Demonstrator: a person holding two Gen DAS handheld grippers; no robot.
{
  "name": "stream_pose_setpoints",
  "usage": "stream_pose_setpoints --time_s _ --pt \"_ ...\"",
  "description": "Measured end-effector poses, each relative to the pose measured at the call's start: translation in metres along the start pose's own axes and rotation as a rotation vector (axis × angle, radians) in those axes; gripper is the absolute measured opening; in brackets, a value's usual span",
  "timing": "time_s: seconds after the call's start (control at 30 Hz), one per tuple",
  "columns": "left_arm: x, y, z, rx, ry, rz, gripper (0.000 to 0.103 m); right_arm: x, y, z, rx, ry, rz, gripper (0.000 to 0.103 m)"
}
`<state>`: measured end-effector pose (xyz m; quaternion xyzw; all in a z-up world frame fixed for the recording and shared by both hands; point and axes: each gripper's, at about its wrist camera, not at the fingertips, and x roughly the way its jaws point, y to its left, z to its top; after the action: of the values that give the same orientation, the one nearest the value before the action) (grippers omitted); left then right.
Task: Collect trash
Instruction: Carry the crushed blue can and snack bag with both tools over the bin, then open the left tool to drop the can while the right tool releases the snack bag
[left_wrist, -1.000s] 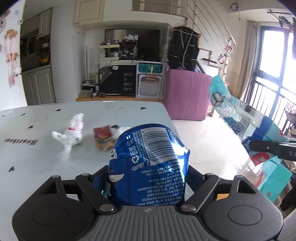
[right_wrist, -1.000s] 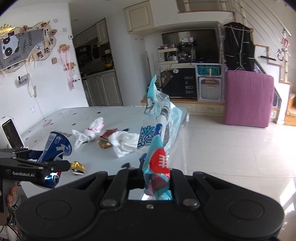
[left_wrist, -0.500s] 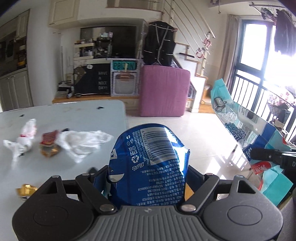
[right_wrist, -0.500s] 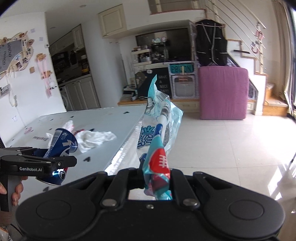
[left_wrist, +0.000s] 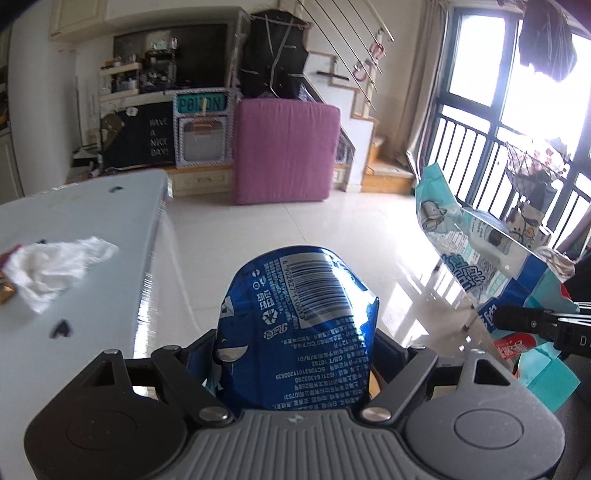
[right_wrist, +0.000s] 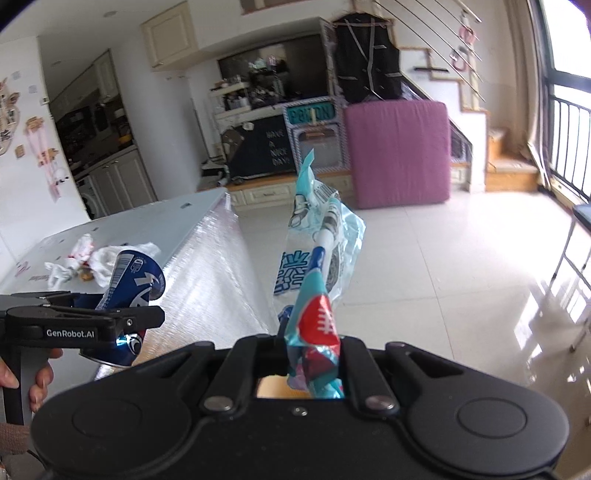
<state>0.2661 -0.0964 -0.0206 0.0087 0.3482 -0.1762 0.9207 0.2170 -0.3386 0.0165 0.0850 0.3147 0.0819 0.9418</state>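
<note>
A: What has changed over the last second?

B: Both hands have swung off the counter (left_wrist: 77, 206). A second ago the crumpled tissue (left_wrist: 55, 262) and the wrappers lay ahead of the left gripper (left_wrist: 295, 354); now they sit far left, and bare floor (left_wrist: 314, 229) fills the view beyond the counter's edge.

A: So the pickups are done?

B: For these two pieces, I'd judge yes. Both loads are carried away from the counter, probably toward a bin, though none shows. The tissue and small wrappers remain on the counter to collect.

A: What does the left gripper hold?

B: A crushed blue can (left_wrist: 299, 325), dented, barcode facing up, standing between jaws spread wide and clamped on its sides.

A: And the right gripper (right_wrist: 314, 354)?

B: Its jaws are pressed together, pinching the lower end of a teal and clear snack bag (right_wrist: 317, 251). The bag rises limp and crinkled, with a red patch near the grip.
</note>
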Motion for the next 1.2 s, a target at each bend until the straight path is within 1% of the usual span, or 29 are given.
stream_pose_setpoints --time_s 0.2,0.3,0.37,0.47,0.53,0.6,0.7,0.8,0.87,0.93,1.0,1.07,1.2 --pt "0.043 -0.019 -0.011 0.001 0.079 -0.024 0.084 0.02 -0.034 -0.018 0.077 0.083 -0.024 0.009" --pt "0.068 -0.023 -0.019 -0.005 0.125 -0.028 0.084 0.036 -0.048 -0.027 0.112 0.143 -0.022 0.009" --pt "0.083 -0.021 -0.025 -0.015 0.153 -0.027 0.084 0.047 -0.051 -0.033 0.096 0.181 -0.027 0.009" --pt "0.106 -0.017 -0.035 -0.037 0.194 -0.022 0.084 0.07 -0.053 -0.038 0.057 0.266 -0.013 0.009" --pt "0.119 -0.013 -0.042 -0.049 0.219 -0.017 0.084 0.086 -0.056 -0.041 0.067 0.325 -0.005 0.009" --pt "0.131 -0.008 -0.05 -0.066 0.24 -0.01 0.084 0.102 -0.06 -0.044 0.101 0.391 0.003 0.009" --pt "0.148 0.001 -0.059 -0.1 0.264 0.004 0.084 0.127 -0.066 -0.047 0.179 0.477 0.041 0.009" --pt "0.165 0.008 -0.067 -0.125 0.287 0.028 0.084 0.154 -0.07 -0.051 0.261 0.559 0.054 0.009" --pt "0.175 0.013 -0.069 -0.148 0.295 0.033 0.084 0.174 -0.074 -0.056 0.324 0.617 0.061 0.009" --pt "0.184 0.015 -0.073 -0.162 0.305 0.033 0.084 0.191 -0.075 -0.061 0.357 0.668 0.053 0.009" --pt "0.189 0.014 -0.078 -0.173 0.32 0.018 0.084 0.211 -0.074 -0.066 0.348 0.707 0.039 0.009" --pt "0.195 0.012 -0.086 -0.195 0.357 -0.025 0.084 0.231 -0.068 -0.067 0.3 0.747 0.027 0.01" --pt "0.209 0.008 -0.105 -0.251 0.447 -0.142 0.084 0.269 -0.056 -0.068 0.126 0.843 0.041 0.012"
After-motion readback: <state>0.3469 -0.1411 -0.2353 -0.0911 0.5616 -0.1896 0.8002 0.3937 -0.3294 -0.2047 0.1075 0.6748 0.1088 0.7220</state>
